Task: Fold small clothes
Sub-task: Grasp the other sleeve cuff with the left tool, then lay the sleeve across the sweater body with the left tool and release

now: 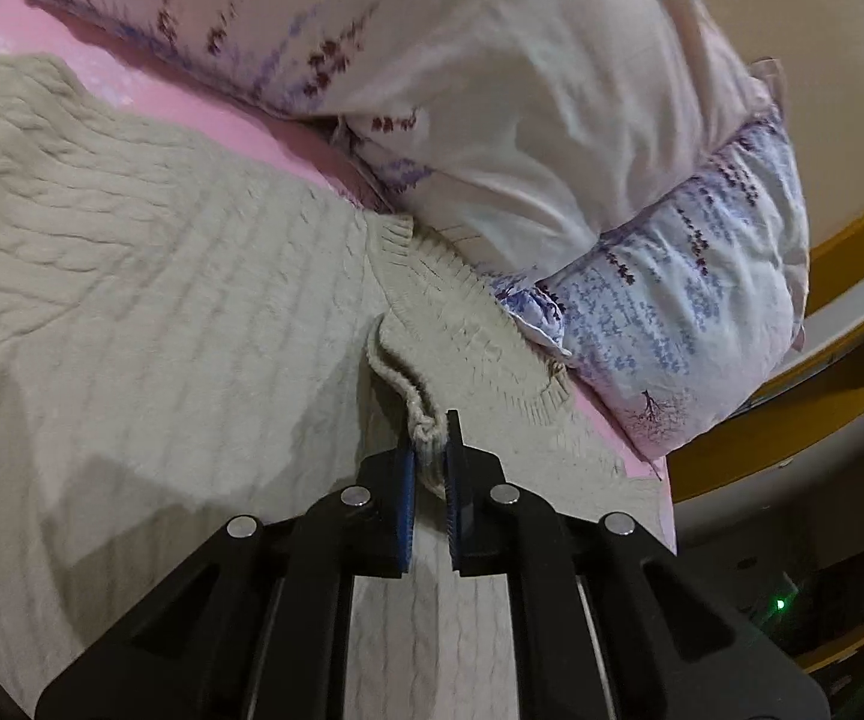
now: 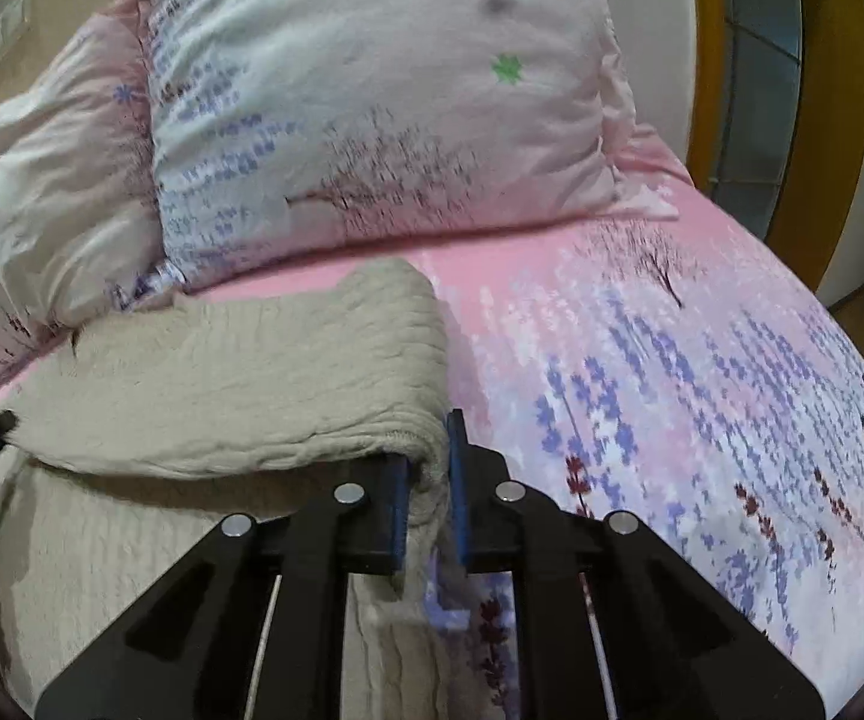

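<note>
both tools pinch the sweater [image 1: 150, 276]: left tool [image 1: 430, 450] its ribbed edge, right tool [image 2: 430, 456] a fold

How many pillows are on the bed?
2 that I can see: one big pale pillow at the back, and one flowery pillow lower down beside the sweater. More could be hidden.

Between your left gripper's [image 1: 429, 456] black jaws with blue pads sits cream cable-knit sweater [image 1: 150, 276], its ribbed edge pinched there. Beyond it, a pink bed sheet [image 1: 192, 102] strip, then a pale pillow [image 1: 672, 312] printed with lilac and maroon sprigs. Your right gripper [image 2: 429, 468], same black and blue, grips the same cream knit; to its right the sheet shows purple flowers and dark trees.
</note>
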The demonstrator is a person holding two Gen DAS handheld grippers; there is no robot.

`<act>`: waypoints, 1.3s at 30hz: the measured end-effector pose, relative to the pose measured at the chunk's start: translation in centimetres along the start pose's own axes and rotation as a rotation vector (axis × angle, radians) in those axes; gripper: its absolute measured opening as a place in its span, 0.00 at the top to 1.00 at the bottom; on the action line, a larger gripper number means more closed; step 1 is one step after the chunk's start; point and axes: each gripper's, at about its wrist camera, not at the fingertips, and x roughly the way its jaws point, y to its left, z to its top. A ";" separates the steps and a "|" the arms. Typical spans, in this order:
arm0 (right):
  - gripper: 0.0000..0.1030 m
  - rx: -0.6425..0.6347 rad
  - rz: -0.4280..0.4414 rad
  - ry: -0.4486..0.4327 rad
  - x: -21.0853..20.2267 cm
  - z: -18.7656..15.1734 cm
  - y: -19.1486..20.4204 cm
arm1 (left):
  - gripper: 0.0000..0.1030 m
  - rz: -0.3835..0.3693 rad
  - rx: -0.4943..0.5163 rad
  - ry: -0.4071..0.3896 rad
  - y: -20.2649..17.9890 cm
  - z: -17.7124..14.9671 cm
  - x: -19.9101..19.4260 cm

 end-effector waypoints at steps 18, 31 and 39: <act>0.51 -0.117 0.053 -0.039 -4.7 0.6 5.5 | 0.49 0.156 0.065 -0.053 1.4 0.1 -4.8; 0.37 -0.425 0.218 0.172 2.6 -2.1 26.1 | 0.27 0.386 -0.030 -0.314 12.1 2.8 -20.2; 0.27 -0.351 0.142 0.164 3.0 -3.1 26.4 | 0.27 0.427 -0.369 -0.389 22.5 4.7 -25.7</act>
